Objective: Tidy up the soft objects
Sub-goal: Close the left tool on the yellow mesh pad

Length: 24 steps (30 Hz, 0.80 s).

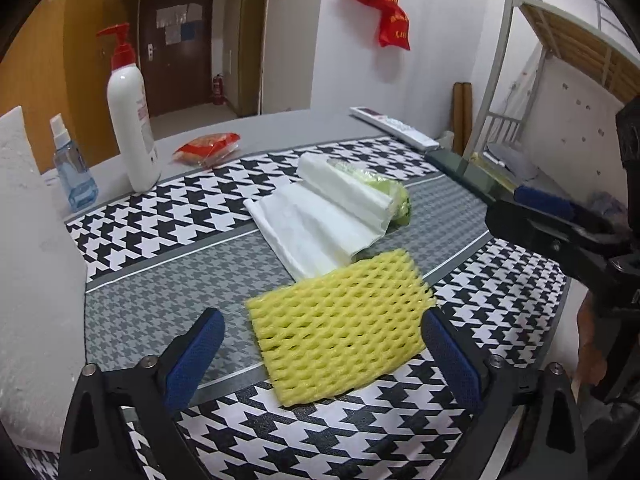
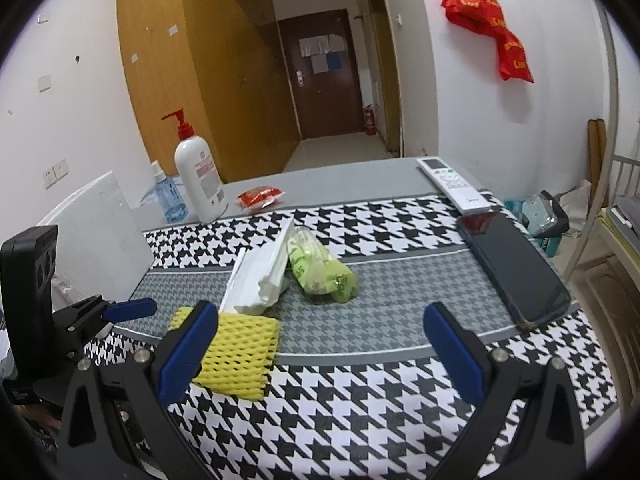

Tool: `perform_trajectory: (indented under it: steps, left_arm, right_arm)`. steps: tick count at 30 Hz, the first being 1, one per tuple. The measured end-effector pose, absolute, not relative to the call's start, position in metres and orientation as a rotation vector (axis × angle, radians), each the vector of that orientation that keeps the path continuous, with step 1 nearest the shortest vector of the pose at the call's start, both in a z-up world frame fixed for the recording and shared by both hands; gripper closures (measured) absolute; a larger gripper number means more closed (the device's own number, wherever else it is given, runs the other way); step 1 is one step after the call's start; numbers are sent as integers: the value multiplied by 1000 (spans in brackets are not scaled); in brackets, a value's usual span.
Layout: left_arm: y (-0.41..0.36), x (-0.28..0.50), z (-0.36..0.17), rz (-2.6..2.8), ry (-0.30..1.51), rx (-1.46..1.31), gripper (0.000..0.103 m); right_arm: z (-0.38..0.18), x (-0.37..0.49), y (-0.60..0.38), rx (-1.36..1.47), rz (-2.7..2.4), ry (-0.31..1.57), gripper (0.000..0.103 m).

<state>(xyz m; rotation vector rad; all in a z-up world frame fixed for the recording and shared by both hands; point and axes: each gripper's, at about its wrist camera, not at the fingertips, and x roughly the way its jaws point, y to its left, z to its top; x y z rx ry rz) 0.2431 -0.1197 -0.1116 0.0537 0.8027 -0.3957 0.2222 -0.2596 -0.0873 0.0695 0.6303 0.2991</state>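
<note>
A yellow foam net sleeve [image 1: 340, 330] lies flat on the houndstooth mat [image 1: 168, 292]; it also shows in the right wrist view [image 2: 240, 354]. Behind it lie folded white plastic bags [image 1: 320, 220] [image 2: 260, 280] and a roll of green bags [image 1: 394, 196] [image 2: 320, 270]. My left gripper [image 1: 320, 354] is open, its fingers on either side of the near part of the sleeve. My right gripper [image 2: 320, 346] is open and empty above the mat, with the sleeve by its left finger. The right gripper also shows at the right of the left wrist view [image 1: 560, 216], and the left gripper at the left of the right wrist view [image 2: 124, 310].
A white pump bottle [image 1: 130, 120] [image 2: 200, 180], a blue spray bottle [image 1: 74, 164], and a red packet [image 1: 208, 148] stand at the back left. A remote [image 2: 452, 188] and a dark phone [image 2: 516, 268] lie at the right. A white foam block [image 1: 36, 280] is at the left.
</note>
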Motion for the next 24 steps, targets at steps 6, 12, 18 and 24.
perform_trajectory:
  steps: [6,12,18,24]
  left_arm:
    - [-121,248,-111,-420,798,66,8]
    - [-133,254,-114,-464,814,102,8]
    - [-140,262,-127,-452,859,142,12]
    - [-136,262,-130,-449,856,153,30]
  right_arm:
    - [-91,235,-262,67,321,661,0]
    - [-93,244,-262,52,317,680,0]
    - [-96,253,-261,61,340,703,0]
    - [-96,258,-261,47,341,711,0]
